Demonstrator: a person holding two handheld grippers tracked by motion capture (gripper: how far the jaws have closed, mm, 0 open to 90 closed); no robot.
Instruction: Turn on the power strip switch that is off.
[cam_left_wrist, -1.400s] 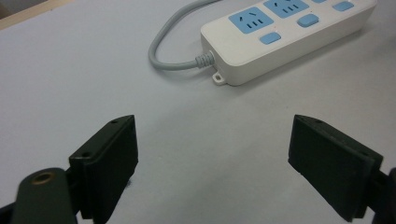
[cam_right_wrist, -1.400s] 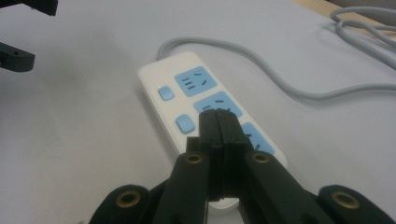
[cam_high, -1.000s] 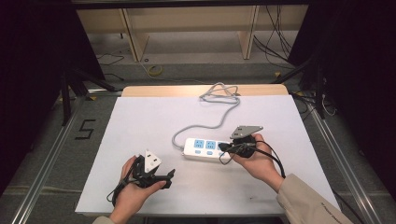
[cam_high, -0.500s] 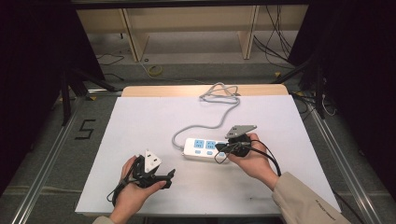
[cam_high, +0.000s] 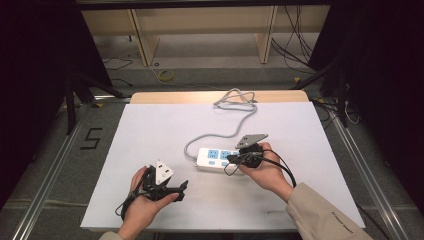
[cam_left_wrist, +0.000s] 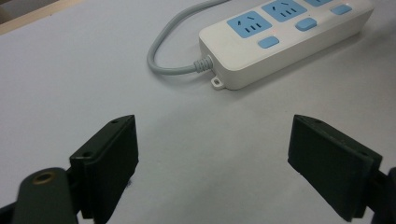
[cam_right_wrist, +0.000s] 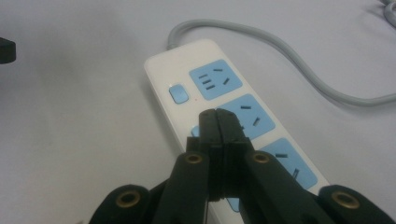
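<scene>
R tool (cam_right_wrist: 218, 116) has jaws pressed together w/ nothing between, tip over the middle blue switch of the one white plastic power strip (cam_high: 220, 157) mid-desk (cam_high: 150, 125), prob. to press it. L tool (cam_high: 167, 187) parked near edge, jaws apart, empty. 3 sockets, 3 switches, 1 grey cord (cam_high: 220, 132).

My high view looks forward and down on the whole white table (cam_high: 150, 130) from far, while my two gripper views look low and close along their jaws, from opposite sides, and all three share the power strip (cam_high: 216, 157) (cam_left_wrist: 285, 37) (cam_right_wrist: 224, 107)
</scene>
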